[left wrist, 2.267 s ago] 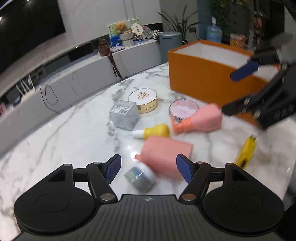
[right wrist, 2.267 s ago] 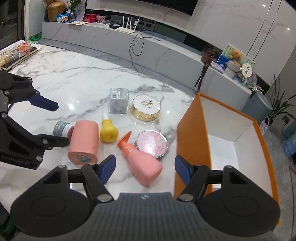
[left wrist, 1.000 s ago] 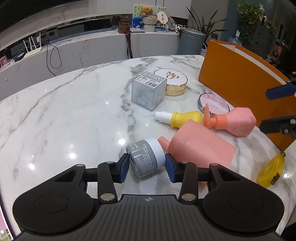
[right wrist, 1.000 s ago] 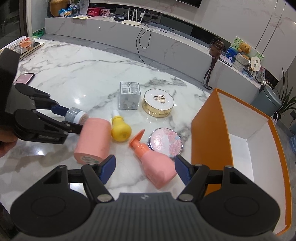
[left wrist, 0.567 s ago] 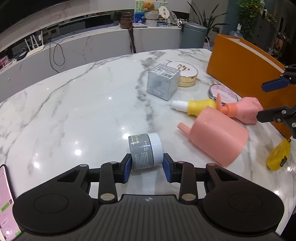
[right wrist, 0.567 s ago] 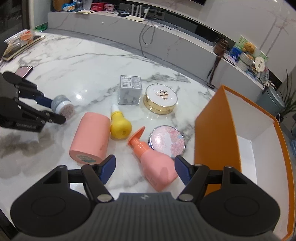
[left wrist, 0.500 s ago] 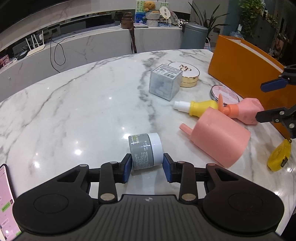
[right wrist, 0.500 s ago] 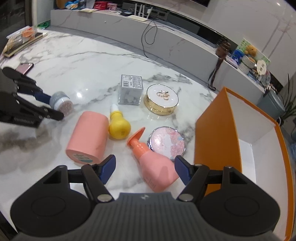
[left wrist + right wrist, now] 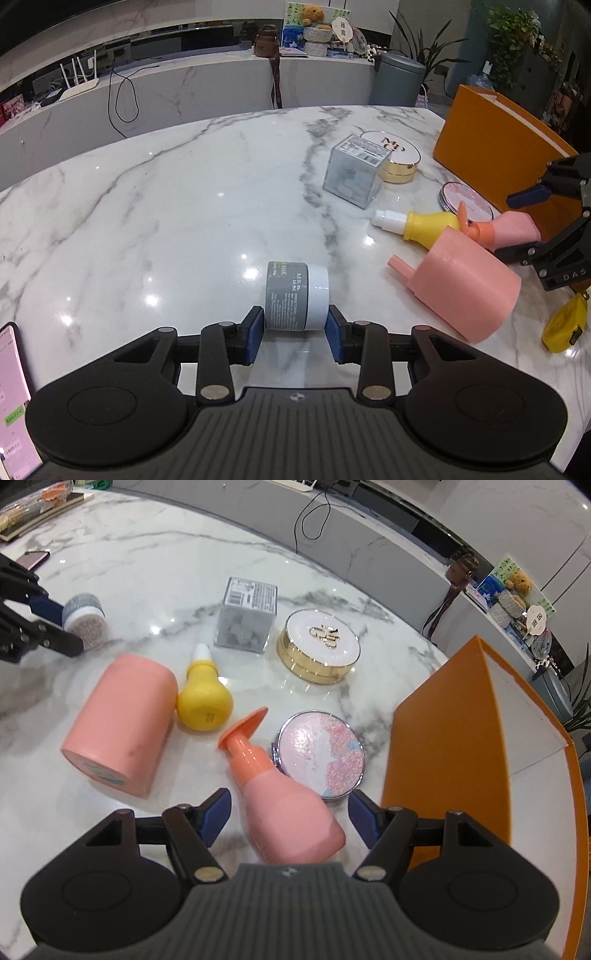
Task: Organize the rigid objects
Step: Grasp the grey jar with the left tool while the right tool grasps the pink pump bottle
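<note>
My left gripper (image 9: 295,338) is shut on a small grey jar with a white lid (image 9: 297,296), held sideways just above the marble table (image 9: 184,206); it also shows in the right wrist view (image 9: 85,622). My right gripper (image 9: 290,818) is open, its jaws either side of a pink pump bottle (image 9: 284,805) lying on the table. Beside it lie a pink cup (image 9: 120,722), a yellow dropper bottle (image 9: 203,698), a round pink compact mirror (image 9: 319,755), a gold compact (image 9: 319,646) and a clear cube box (image 9: 247,614). An open orange box (image 9: 480,738) stands at the right.
A yellow tape measure (image 9: 567,325) lies near the table's right edge in the left wrist view. A phone (image 9: 14,398) lies at the left edge. A marble counter (image 9: 184,92) with cables and clutter runs behind the table.
My left gripper has drawn the grey jar left, away from the pink cup. My right gripper has come down closer over the pink pump bottle.
</note>
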A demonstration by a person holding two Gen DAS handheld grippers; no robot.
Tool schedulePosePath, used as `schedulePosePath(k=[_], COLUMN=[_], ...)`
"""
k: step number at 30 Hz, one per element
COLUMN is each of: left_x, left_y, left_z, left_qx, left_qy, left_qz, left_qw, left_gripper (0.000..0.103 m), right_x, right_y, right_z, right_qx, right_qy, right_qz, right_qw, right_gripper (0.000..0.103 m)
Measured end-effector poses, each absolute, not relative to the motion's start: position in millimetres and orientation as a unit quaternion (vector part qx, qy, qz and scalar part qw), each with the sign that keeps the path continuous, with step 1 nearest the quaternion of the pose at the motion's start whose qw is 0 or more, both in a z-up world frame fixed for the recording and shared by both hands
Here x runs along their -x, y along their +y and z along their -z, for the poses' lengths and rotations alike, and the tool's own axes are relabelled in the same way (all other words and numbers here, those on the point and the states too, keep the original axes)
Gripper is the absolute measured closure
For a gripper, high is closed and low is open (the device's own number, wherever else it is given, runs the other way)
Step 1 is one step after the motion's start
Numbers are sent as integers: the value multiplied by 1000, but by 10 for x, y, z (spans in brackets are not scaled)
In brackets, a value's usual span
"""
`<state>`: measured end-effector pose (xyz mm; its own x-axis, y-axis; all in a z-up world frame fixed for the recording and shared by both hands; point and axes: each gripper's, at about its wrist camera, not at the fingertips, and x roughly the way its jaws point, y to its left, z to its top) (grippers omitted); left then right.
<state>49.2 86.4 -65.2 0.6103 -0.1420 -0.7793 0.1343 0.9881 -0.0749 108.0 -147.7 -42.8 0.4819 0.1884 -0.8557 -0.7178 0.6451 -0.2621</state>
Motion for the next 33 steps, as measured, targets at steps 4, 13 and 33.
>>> schedulePosePath(k=[4, 13, 33], left_x=[-495, -566, -561], left_y=[873, 877, 917], left_z=[630, 682, 624], left_qx=[-7, -9, 18], left_qy=[418, 402, 411], left_qz=[78, 81, 88], left_qw=[905, 912, 907], left_gripper=[45, 45, 65], right_x=[-1104, -1112, -1191], right_y=[-1457, -1458, -1510], right_z=[484, 521, 514], right_qx=[316, 312, 281], right_qy=[433, 442, 461], right_qz=[-285, -285, -287], right_qw=[795, 791, 791], right_gripper=[34, 34, 49])
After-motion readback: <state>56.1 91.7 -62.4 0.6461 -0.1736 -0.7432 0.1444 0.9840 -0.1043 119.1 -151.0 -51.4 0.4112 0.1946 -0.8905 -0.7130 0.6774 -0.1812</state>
